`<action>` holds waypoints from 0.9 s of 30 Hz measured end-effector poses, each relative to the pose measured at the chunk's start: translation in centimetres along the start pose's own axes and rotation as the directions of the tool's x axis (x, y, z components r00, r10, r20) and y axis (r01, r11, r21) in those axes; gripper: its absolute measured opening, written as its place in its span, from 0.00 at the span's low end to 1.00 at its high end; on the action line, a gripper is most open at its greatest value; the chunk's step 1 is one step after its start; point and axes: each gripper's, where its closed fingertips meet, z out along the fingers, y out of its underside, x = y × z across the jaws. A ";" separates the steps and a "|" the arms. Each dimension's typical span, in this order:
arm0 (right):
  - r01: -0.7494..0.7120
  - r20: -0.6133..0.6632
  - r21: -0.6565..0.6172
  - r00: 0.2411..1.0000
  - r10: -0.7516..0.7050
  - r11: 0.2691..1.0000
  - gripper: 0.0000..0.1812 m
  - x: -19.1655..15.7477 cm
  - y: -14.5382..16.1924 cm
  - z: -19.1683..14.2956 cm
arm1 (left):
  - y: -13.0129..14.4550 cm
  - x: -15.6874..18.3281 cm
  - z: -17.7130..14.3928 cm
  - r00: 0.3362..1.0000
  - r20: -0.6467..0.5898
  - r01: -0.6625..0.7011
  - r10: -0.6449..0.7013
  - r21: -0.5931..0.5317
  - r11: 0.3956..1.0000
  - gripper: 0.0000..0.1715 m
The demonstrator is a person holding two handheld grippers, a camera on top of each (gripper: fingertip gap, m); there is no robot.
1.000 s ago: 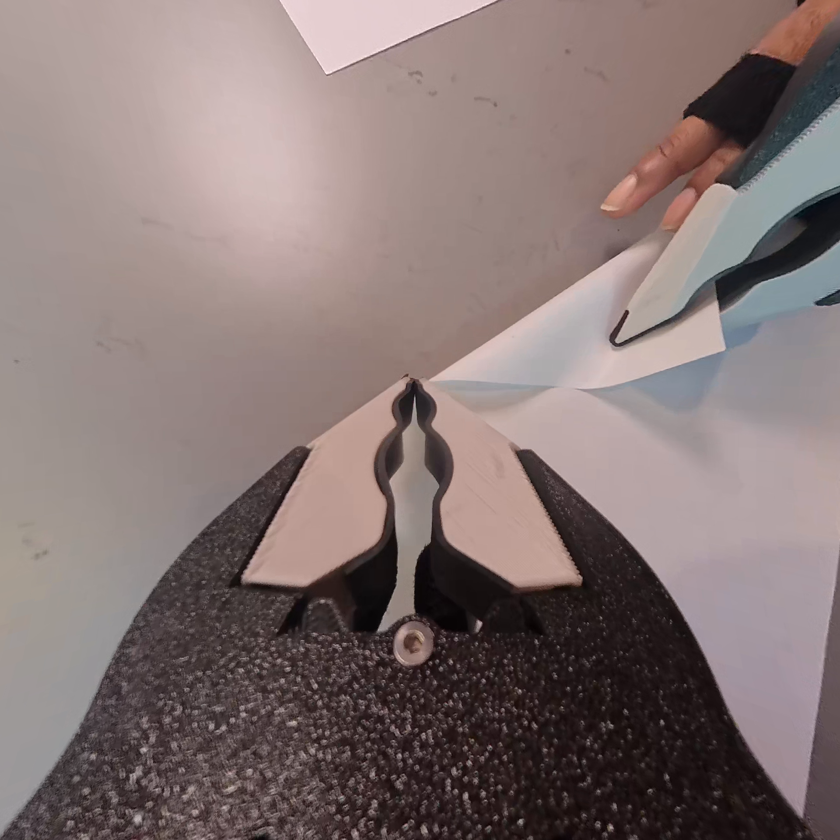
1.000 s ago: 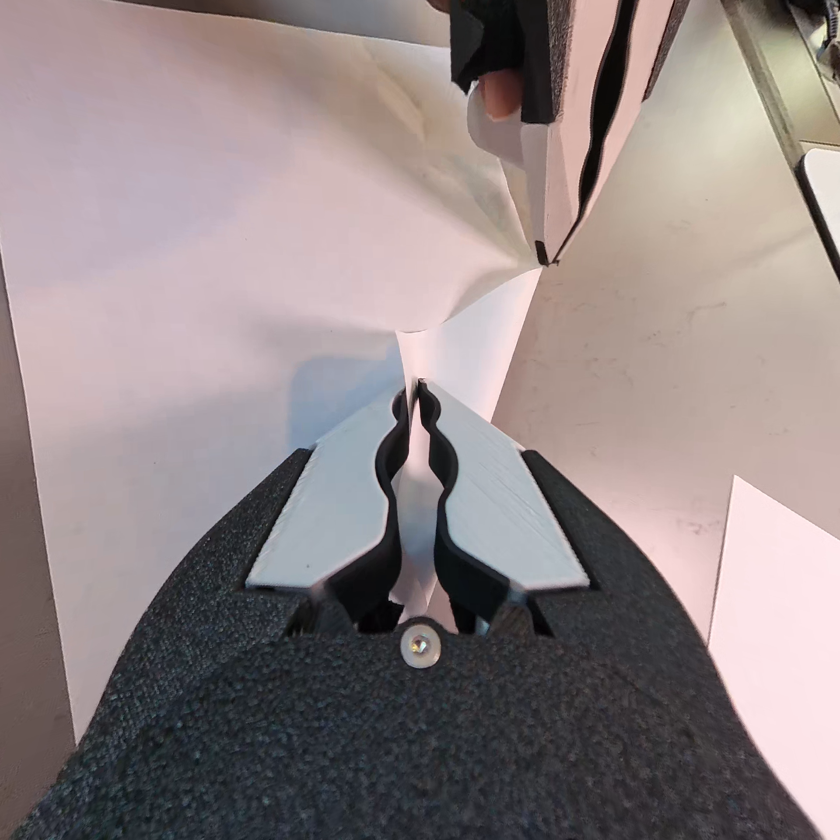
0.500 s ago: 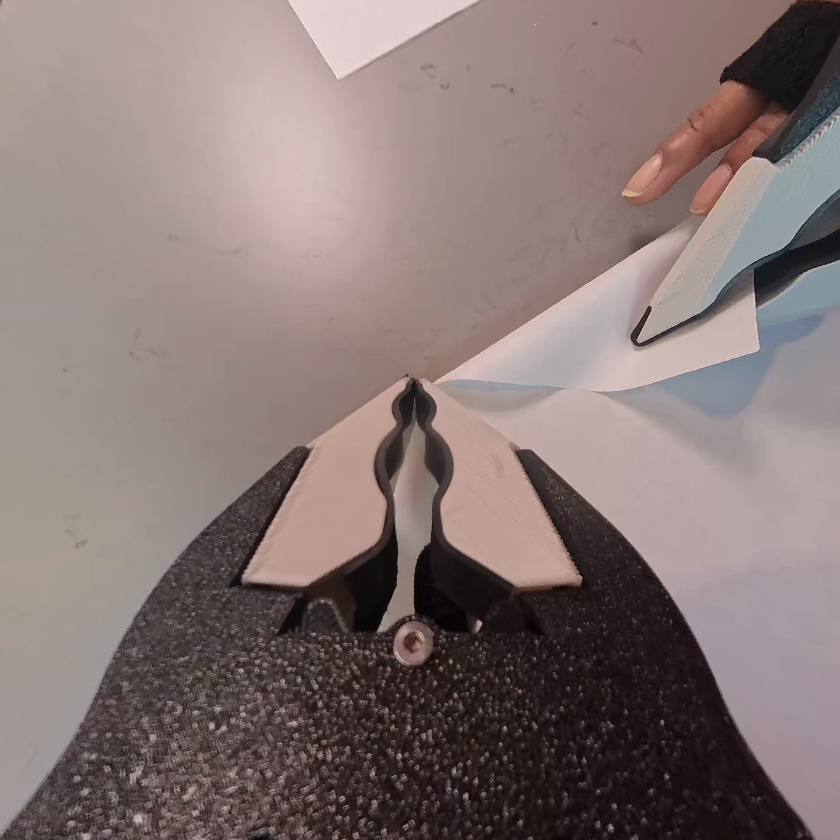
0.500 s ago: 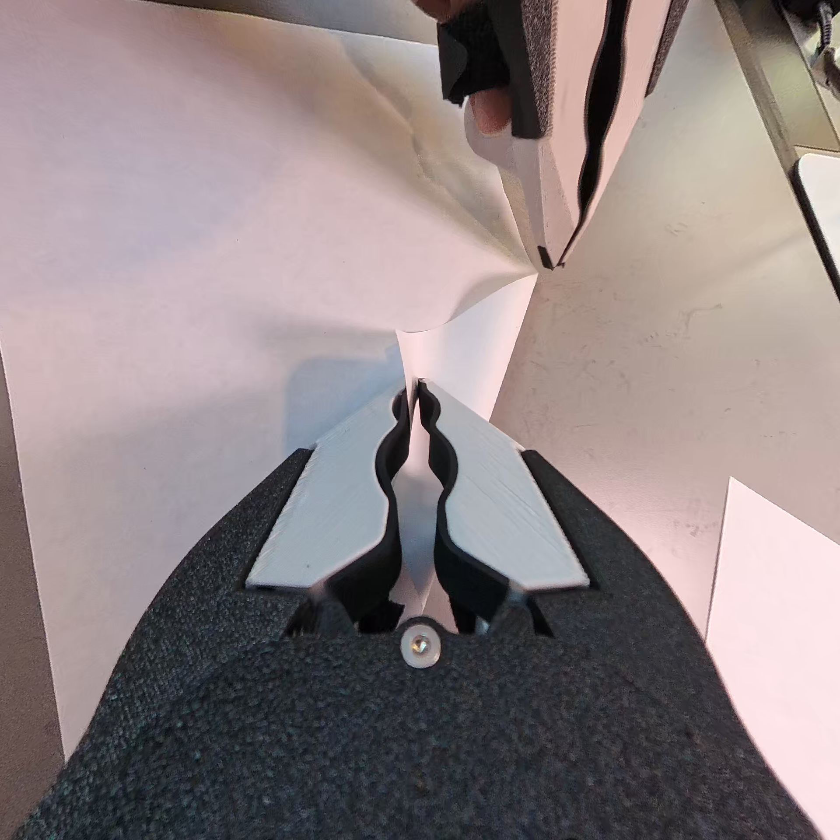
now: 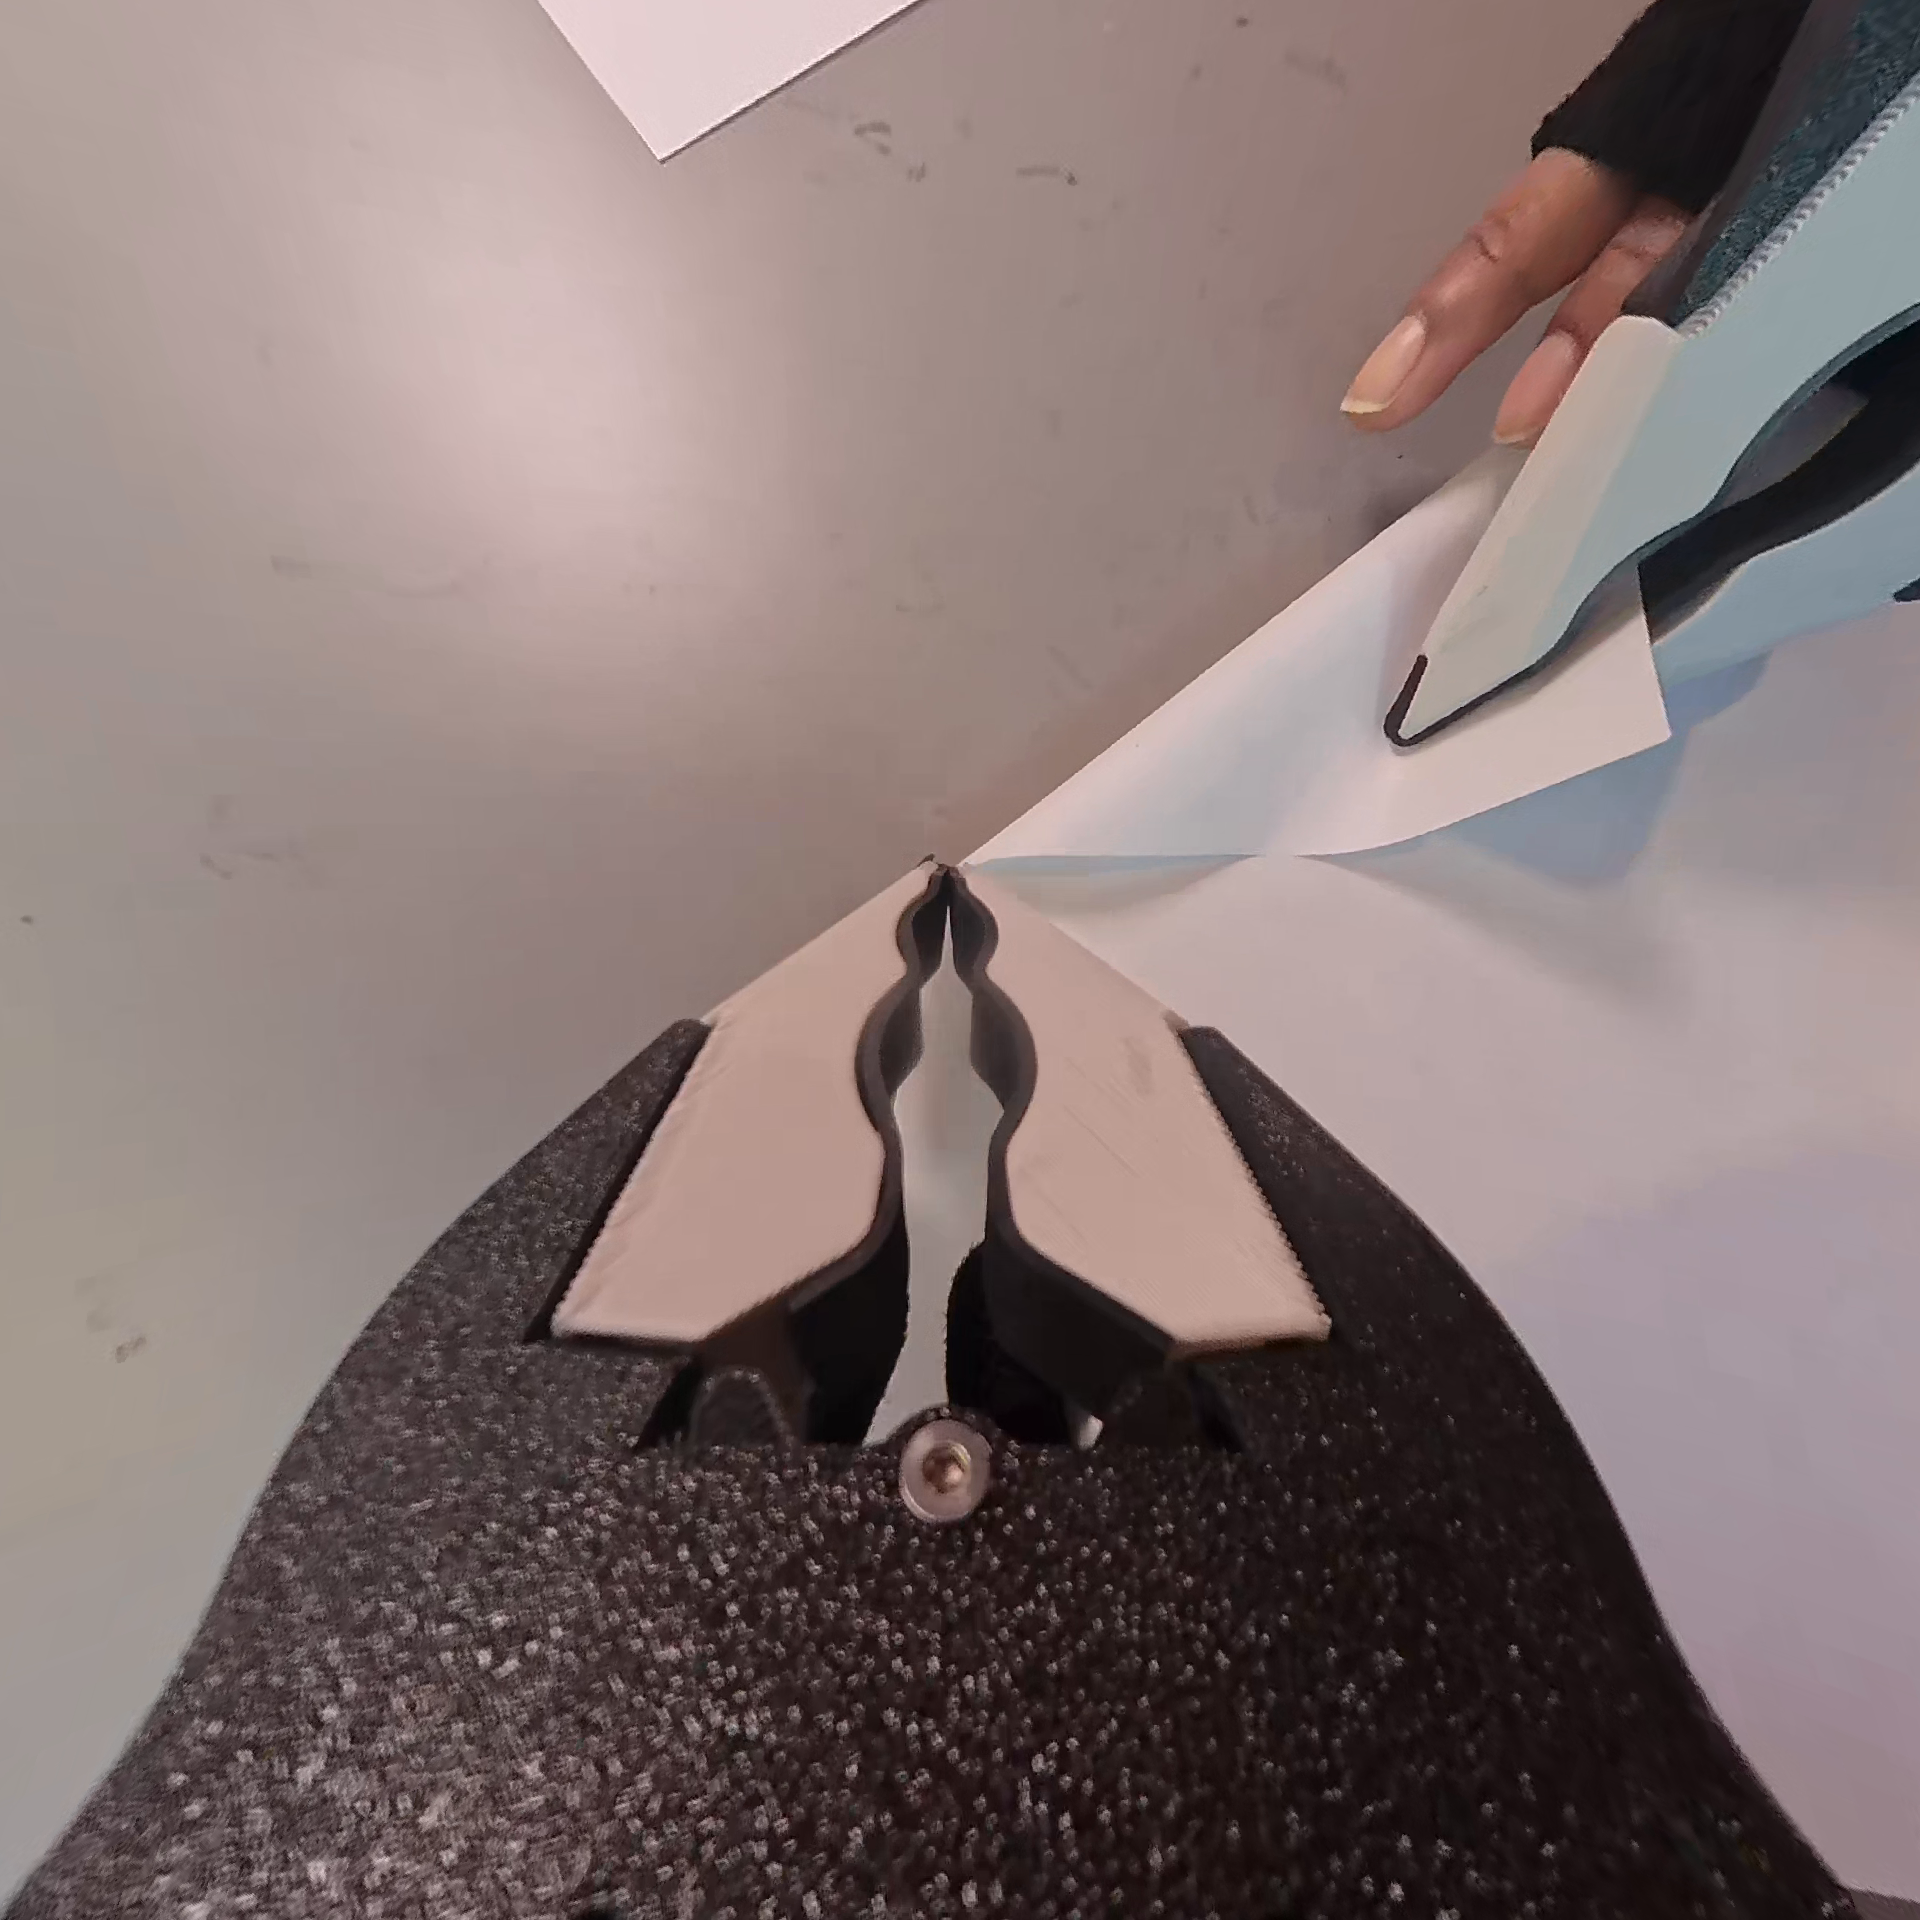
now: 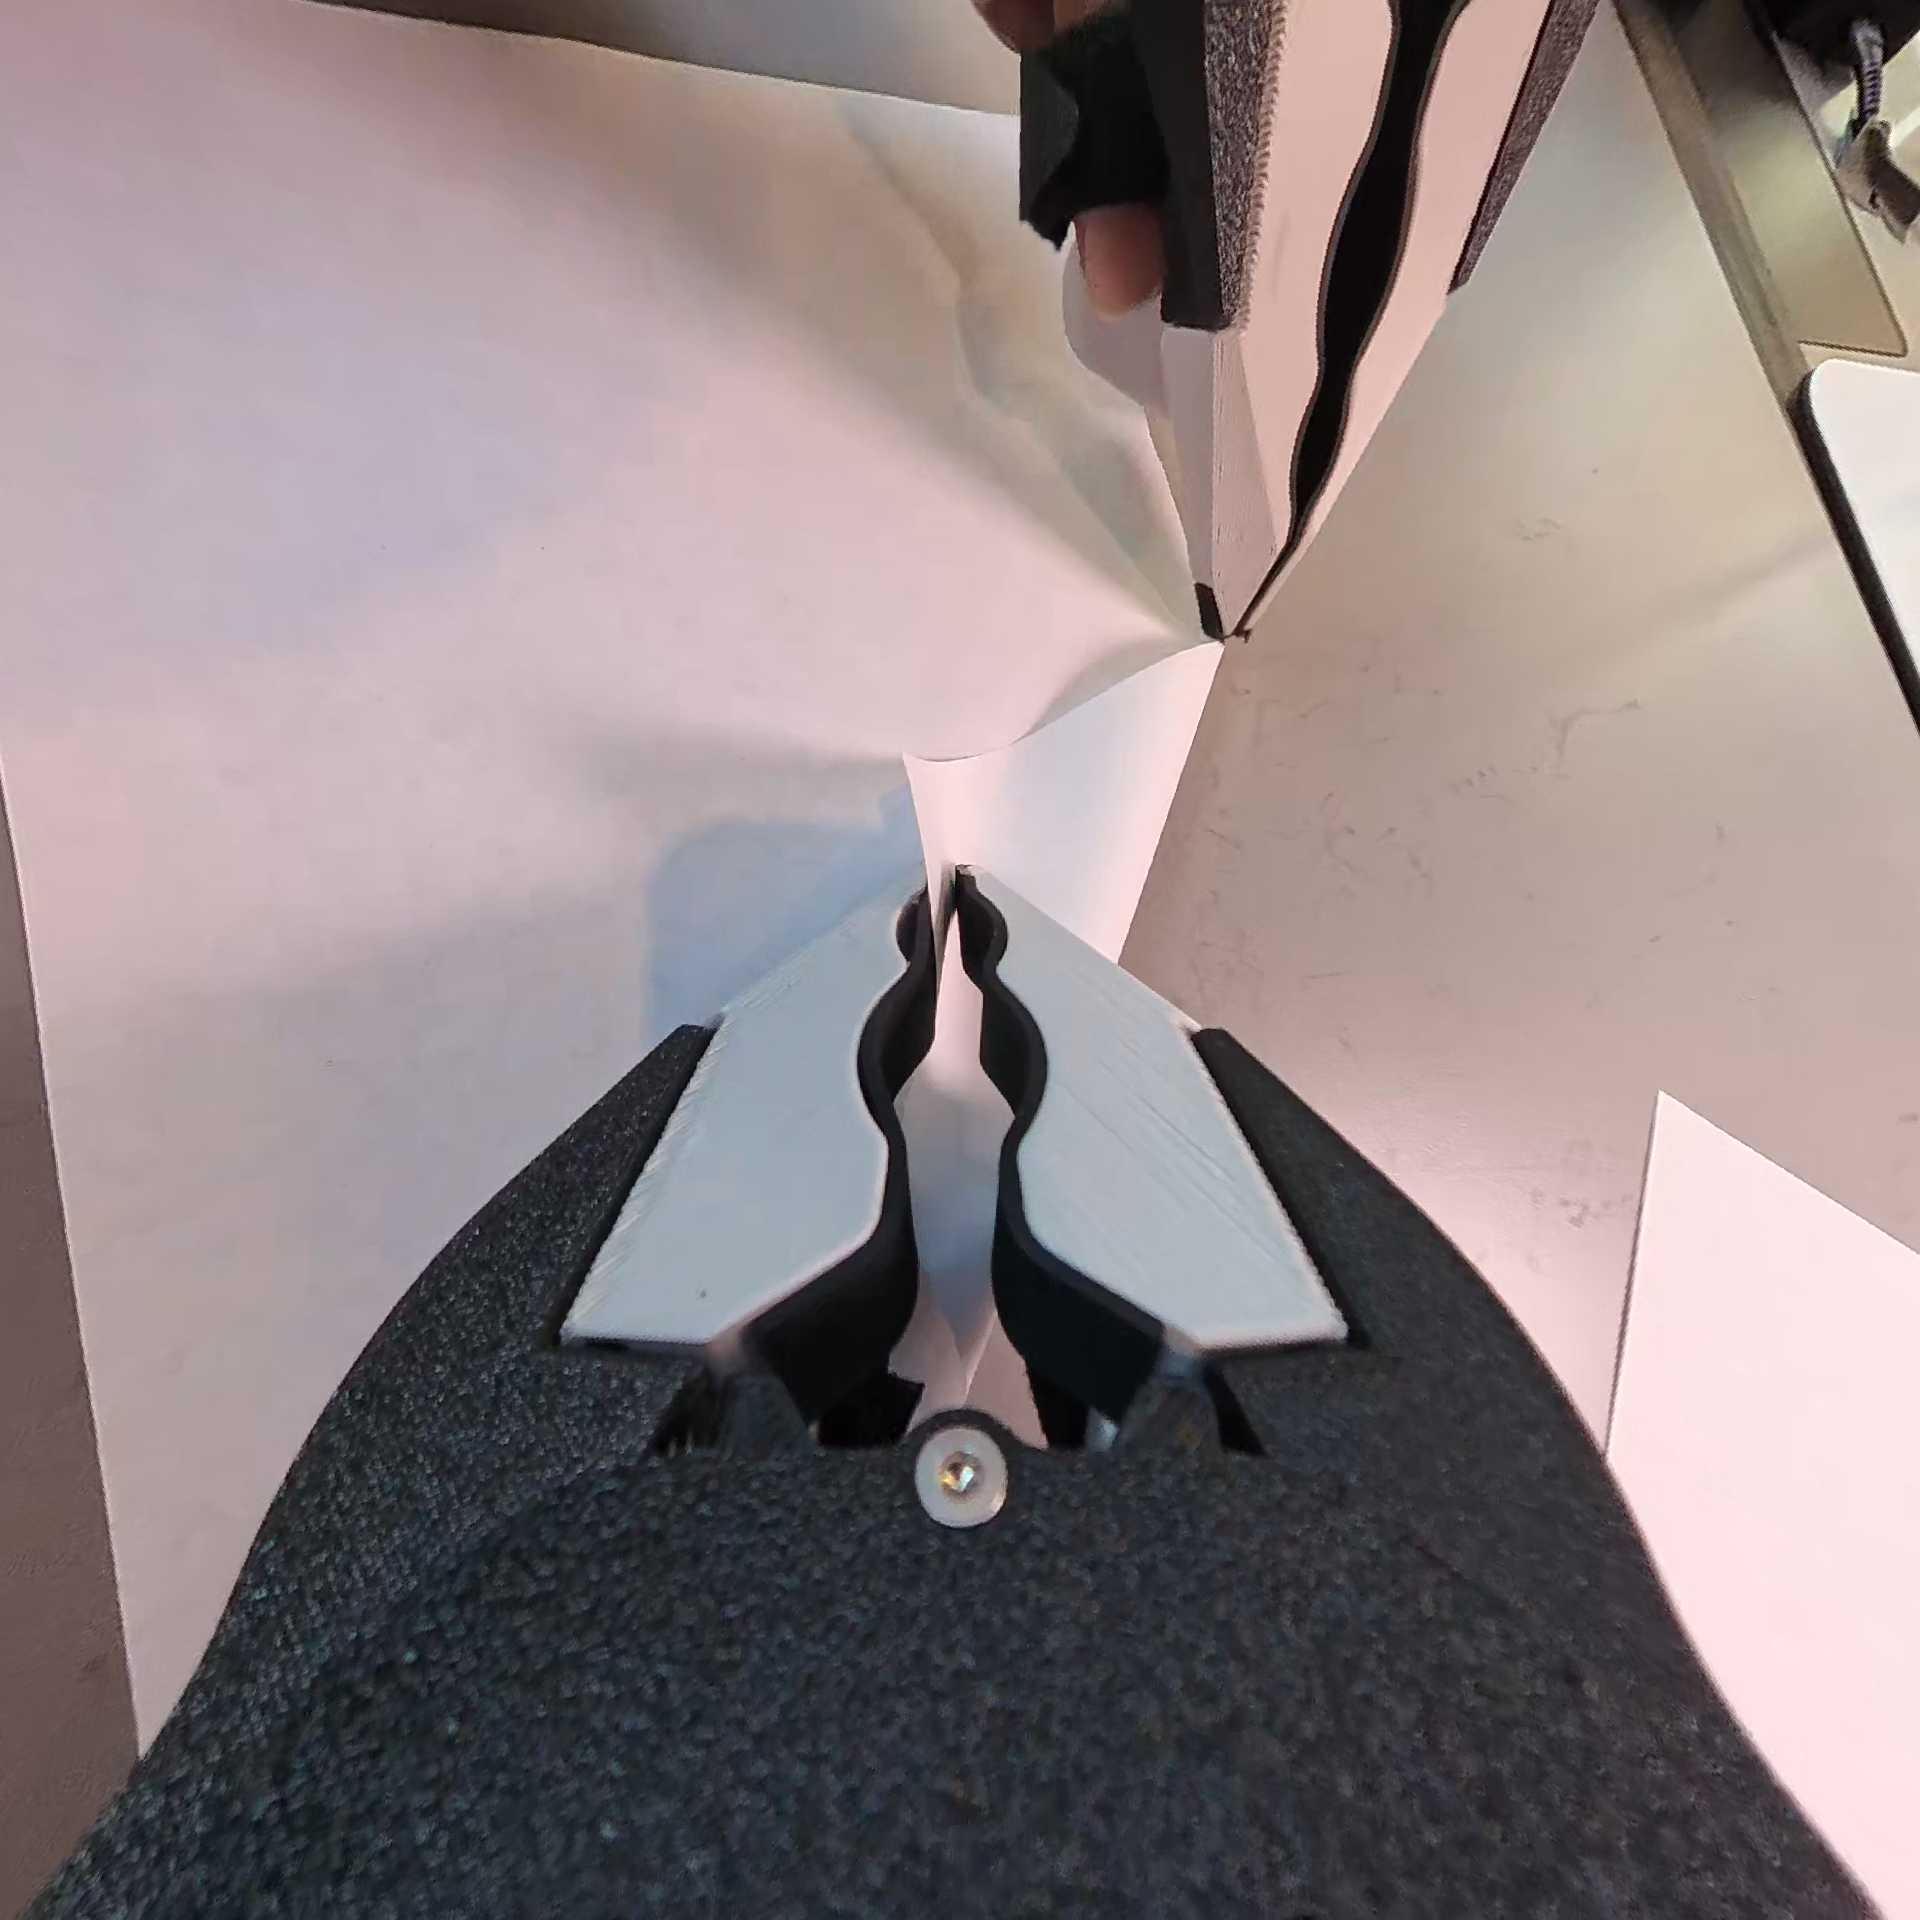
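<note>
A white sheet of paper lies on the grey table, with one edge lifted and curled over. My left gripper is shut on the sheet's near edge, and paper shows between its fingers. My right gripper is shut on the folded-over flap farther right, with a person's hand behind it. In the right wrist view, the right gripper pinches a raised strip of the sheet. The left gripper grips the sheet's edge just beyond it.
A second white sheet lies flat at the far side of the table, and also shows in the right wrist view. The table's edge and a white, dark-rimmed flat object are at the top right there. Tip to tip, the grippers are about 9 cm apart.
Both grippers have stayed shut on the sheet. The right gripper and the flap it holds have shifted only slightly, and the raised fold looks much the same.
</note>
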 end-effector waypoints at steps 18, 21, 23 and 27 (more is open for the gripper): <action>0.085 -0.152 -0.031 0.984 -0.089 0.996 0.01 -0.7 -1.4 0.1 | 0.0 -0.1 0.4 0.995 0.085 0.043 -0.043 0.007 0.999 0.00; 0.086 -0.155 -0.054 0.983 -0.094 0.995 0.02 -1.1 -1.4 0.7 | 0.0 -0.1 0.4 0.993 0.101 0.052 -0.054 0.022 0.998 0.00; 0.101 -0.166 -0.057 0.980 -0.109 0.993 0.01 -1.3 -1.7 1.1 | 0.0 0.0 0.4 0.992 0.109 0.057 -0.061 0.034 0.998 0.00; 0.081 -0.152 -0.067 0.984 -0.091 0.994 0.01 -1.4 -1.9 1.3 | -0.1 0.0 0.3 0.990 0.117 0.064 -0.073 0.074 0.995 0.00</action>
